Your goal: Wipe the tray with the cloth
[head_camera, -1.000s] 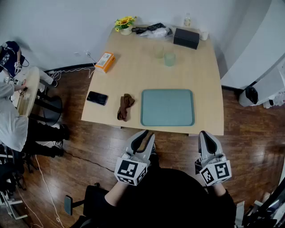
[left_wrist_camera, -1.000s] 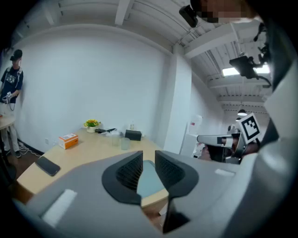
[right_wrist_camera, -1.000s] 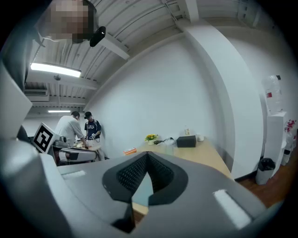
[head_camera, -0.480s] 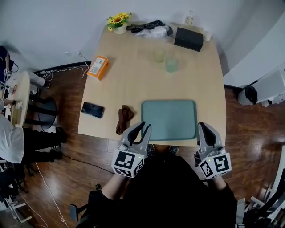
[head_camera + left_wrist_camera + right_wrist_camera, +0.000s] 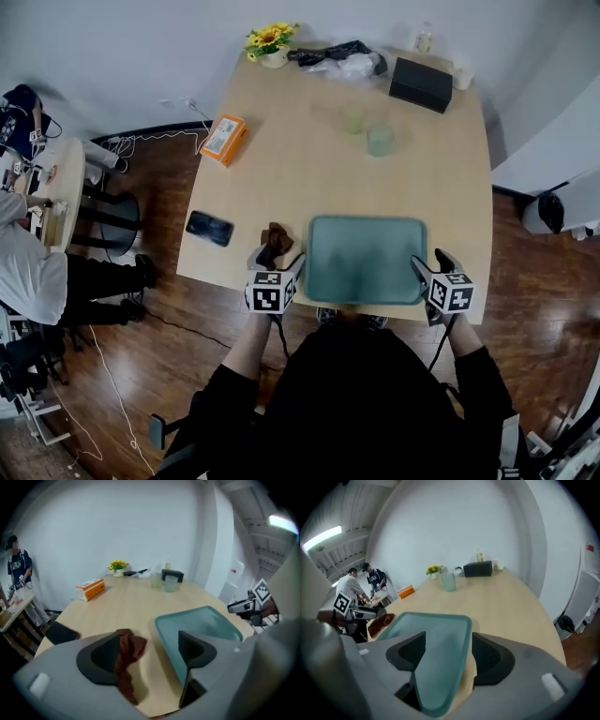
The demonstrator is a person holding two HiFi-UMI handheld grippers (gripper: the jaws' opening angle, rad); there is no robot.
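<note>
Opening, left gripper (image 5: 278, 262) frames cloth (image 5: 274, 238), right gripper (image 5: 429, 265) tray (image 5: 366, 259).

Your room's bright and evenly lit, so there's barely any shadow around the tray (image 5: 364, 260). Head view's a bit smeared beyond the tray. Both gripper views bulge hard, corners go black, and stuff nearer than the tray looks soft. In the left gripper view, a ceiling strip light (image 5: 283, 522) glares up right of the tray.

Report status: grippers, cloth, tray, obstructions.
Left gripper jaws just opened, cloth lying between them, ungripped. Right gripper jaws just opened, right edge of tray between them. Nothing on tray.
</note>
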